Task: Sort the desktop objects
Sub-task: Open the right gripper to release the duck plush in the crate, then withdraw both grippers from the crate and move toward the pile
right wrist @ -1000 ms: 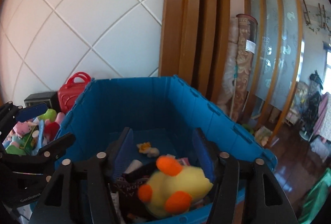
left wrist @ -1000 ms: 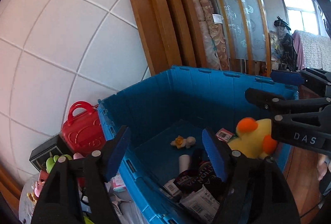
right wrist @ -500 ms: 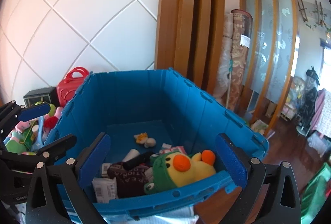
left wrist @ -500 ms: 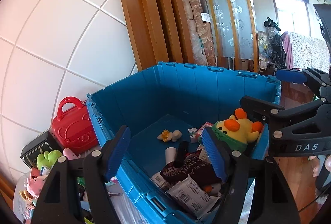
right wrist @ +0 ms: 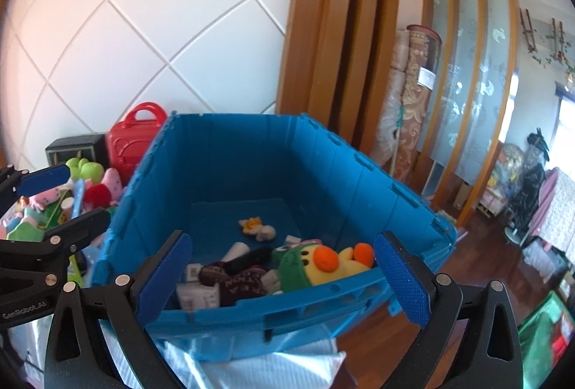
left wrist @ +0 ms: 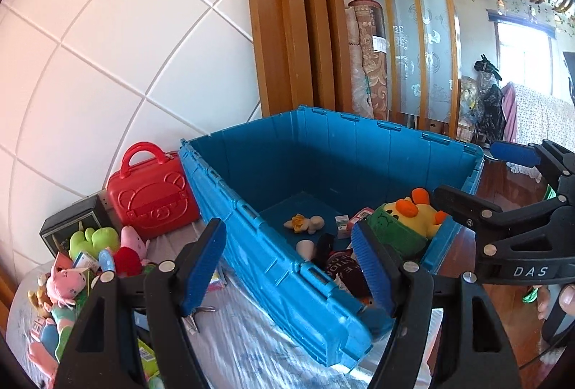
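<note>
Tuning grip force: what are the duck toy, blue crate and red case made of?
Duck toy: soft plush, going by its fuzzy matte surface. Blue crate: rigid moulded plastic, ribbed walls, slight sheen. Red case: hard glossy plastic, likely, embossed bear face.

We read a lived-in home, wood-slat frosted-glass divider [right wrist: 467, 65] upper right, rolled carpets [left wrist: 366, 51] at centre, dark wood floor [right wrist: 503, 245] right, plush toys [left wrist: 93, 256] lower left, blue storage crate [right wrist: 323, 173] centre.

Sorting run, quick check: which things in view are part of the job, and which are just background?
Job: blue bin; duck plush inside it; toy pile left of it; red toy case.
Background: rolled rugs; wooden partition; tiled wall.
</note>
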Demonstrator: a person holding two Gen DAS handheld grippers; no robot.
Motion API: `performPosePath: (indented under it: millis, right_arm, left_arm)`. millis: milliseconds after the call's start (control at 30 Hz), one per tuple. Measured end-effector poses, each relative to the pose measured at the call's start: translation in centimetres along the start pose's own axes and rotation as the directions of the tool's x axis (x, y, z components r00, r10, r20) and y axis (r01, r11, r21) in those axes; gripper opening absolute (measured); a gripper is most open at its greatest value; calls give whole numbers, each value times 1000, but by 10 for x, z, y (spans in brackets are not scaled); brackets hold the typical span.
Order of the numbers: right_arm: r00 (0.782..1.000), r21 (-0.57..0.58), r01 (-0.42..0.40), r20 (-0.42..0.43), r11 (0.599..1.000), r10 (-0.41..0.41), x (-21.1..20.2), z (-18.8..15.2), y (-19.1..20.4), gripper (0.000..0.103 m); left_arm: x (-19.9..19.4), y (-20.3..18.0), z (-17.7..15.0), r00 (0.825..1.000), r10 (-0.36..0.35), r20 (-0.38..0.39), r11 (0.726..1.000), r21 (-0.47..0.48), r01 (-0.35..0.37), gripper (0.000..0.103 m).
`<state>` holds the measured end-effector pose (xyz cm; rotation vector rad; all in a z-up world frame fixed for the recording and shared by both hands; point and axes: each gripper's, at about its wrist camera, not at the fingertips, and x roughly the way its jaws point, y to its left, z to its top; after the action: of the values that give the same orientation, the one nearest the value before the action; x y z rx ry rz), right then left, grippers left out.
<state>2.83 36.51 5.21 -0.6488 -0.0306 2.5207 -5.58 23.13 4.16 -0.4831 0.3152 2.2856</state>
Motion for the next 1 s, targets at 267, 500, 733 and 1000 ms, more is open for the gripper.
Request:
performPosePath:
  millis: [267, 500, 733, 1000]
  right_arm:
    - [996, -66, -87, 27, 994, 89, -11, 9, 60, 103]
    - [980, -143, -186, 44, 972, 194, -14, 16, 123, 103]
    - [950, -223, -298, 25, 928, 310, -7, 21, 193, 103]
    - [910, -291, -408, -60, 865, 410, 10, 9, 268, 103]
  left_arm:
    - [-36, 59, -26, 994, 106, 12, 990, -98, -104, 79]
    - [-67, 123, -53, 964, 266, -5, 942, -212, -261, 81]
    - [-95, 193, -96, 908, 410, -79, 856, -310, -414, 81]
    - [-125, 255, -153, 833, 513, -206, 744, -378, -552, 81]
